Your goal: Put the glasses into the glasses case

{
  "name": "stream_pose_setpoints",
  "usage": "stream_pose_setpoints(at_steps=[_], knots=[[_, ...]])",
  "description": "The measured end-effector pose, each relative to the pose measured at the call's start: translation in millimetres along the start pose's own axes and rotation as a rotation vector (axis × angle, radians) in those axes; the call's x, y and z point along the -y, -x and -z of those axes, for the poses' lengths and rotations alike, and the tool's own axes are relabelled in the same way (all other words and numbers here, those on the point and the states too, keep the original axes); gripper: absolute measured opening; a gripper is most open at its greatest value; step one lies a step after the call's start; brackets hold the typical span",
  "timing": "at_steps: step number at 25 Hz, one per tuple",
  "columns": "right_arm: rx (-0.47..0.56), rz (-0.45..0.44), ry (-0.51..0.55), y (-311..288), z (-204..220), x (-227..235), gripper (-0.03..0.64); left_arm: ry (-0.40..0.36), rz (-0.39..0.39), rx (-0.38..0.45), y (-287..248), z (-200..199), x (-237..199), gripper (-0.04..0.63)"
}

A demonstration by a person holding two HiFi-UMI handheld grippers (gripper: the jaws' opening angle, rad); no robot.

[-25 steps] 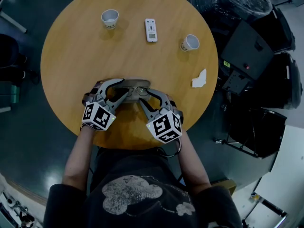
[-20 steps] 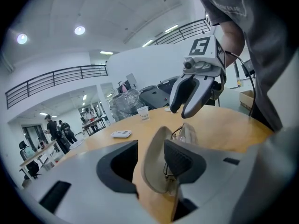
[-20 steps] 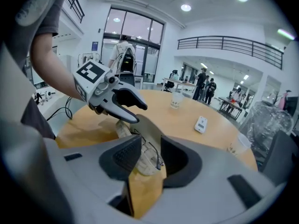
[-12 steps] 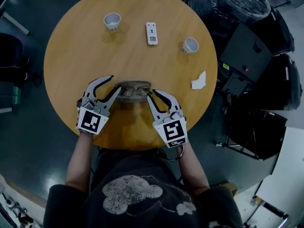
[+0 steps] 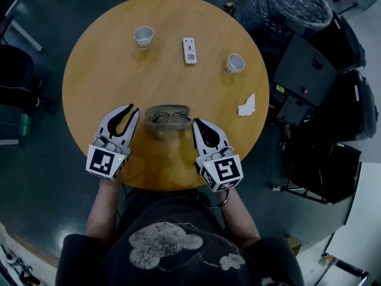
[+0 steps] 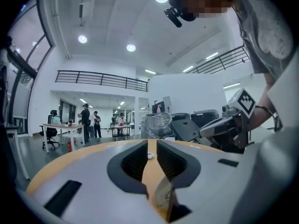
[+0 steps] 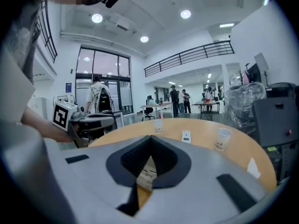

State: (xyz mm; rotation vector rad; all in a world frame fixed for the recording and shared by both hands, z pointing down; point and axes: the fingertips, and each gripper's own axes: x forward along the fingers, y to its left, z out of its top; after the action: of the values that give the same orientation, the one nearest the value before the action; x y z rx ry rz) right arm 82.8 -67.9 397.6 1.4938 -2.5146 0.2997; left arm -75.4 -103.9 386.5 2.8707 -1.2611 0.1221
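Your round wooden table (image 5: 89, 70) fills the head view. Your left gripper (image 5: 133, 109) hangs just left of the glasses case (image 5: 169, 106), its jaws just closed to a narrow gap with nothing between them. Your right gripper (image 5: 196, 123) hangs just right of it, jaws just closed together, empty. The case lies open (toward your edge), with the glasses (image 5: 171, 118) inside it.

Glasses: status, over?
Left gripper narrowly open, right gripper shut, both just closing, nothing between. Glasses in open case. Nothing in the way.
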Motion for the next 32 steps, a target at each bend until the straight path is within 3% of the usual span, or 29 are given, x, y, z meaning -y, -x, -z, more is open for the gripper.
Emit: stream_pose_setpoints(at_steps=[8,16,20,32], knots=[[0.053,-0.027,-0.075,36.1,-1.7,-10.2,-0.012,0.064,0.036,-0.014,23.9,-12.2,49.9,0.050],[-0.011,-0.041,0.041,57.2,17.5,-24.1,-0.014,0.084,0.054,-0.044,30.5,-2.0,102.6,0.010],[-0.034,-0.050,0.088,61.6,23.8,-25.3,-0.015,0.079,0.051,-0.044,30.5,-2.2,108.1,0.006],[-0.039,-0.061,0.089,65.9,26.5,-9.5,-0.014,0.107,-0.001,-0.068,27.2,6.4,114.7,0.006]])
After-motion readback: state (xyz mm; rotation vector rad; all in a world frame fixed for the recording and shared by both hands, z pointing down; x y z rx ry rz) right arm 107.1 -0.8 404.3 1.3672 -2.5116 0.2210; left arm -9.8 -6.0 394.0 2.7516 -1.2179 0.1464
